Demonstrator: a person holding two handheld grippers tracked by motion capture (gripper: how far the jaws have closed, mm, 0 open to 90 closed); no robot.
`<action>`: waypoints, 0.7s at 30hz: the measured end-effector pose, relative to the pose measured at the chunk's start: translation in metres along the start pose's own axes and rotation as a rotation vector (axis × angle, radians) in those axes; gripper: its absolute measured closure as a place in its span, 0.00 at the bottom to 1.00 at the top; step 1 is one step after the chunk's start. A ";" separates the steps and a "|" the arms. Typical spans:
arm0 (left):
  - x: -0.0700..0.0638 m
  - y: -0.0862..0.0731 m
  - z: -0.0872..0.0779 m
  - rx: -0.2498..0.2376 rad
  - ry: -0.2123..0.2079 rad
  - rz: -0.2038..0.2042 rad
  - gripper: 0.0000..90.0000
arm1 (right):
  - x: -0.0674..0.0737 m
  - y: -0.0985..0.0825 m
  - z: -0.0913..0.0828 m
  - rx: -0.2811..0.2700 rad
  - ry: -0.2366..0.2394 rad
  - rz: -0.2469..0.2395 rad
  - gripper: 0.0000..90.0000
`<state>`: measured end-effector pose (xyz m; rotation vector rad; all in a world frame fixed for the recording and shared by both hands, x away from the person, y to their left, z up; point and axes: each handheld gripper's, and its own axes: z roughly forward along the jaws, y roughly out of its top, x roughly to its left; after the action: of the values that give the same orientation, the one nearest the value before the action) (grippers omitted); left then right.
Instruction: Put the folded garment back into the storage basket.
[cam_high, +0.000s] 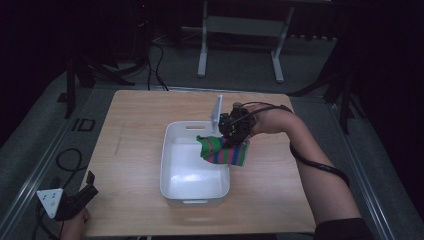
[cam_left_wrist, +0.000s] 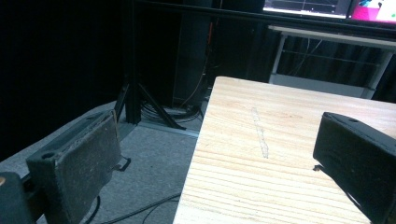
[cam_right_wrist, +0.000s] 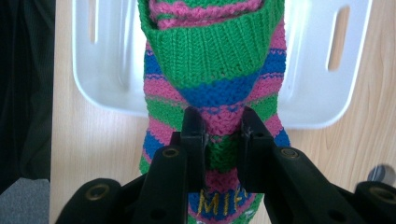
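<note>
Striped sock (cam_right_wrist: 215, 70) pinched in right claw (cam_right_wrist: 223, 126).

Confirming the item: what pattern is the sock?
Green, pink and blue stripes on the sock; right gripper view.

Bare wood left of the bin; right rim crowded.

The wooden table (cam_high: 130, 165) lies bare from its left edge to the white bin (cam_high: 172, 145), a wide lane by the left gripper (cam_high: 82, 197), whose jaws stand apart over the near-left corner. The striped sock (cam_high: 223, 150), pinched in the right gripper (cam_high: 234, 136), hangs over the bin's right rim; the bin's floor looks free, though glare blurs it.
</note>
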<state>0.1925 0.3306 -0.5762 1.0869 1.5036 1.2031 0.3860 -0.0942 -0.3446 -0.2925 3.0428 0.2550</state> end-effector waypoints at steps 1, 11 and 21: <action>0.000 0.000 0.000 0.000 -0.001 0.000 0.02 | 0.000 0.004 0.001 0.004 0.003 -0.007 0.84; 0.000 0.000 -0.001 -0.001 -0.002 0.003 0.02 | -0.002 0.042 0.007 -0.011 0.022 -0.048 0.84; -0.001 0.000 0.000 -0.001 0.002 0.009 0.02 | -0.004 0.055 0.009 0.001 0.022 -0.057 0.84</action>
<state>0.1923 0.3296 -0.5763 1.0932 1.5010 1.2108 0.3800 -0.0389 -0.3447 -0.3830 3.0501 0.2486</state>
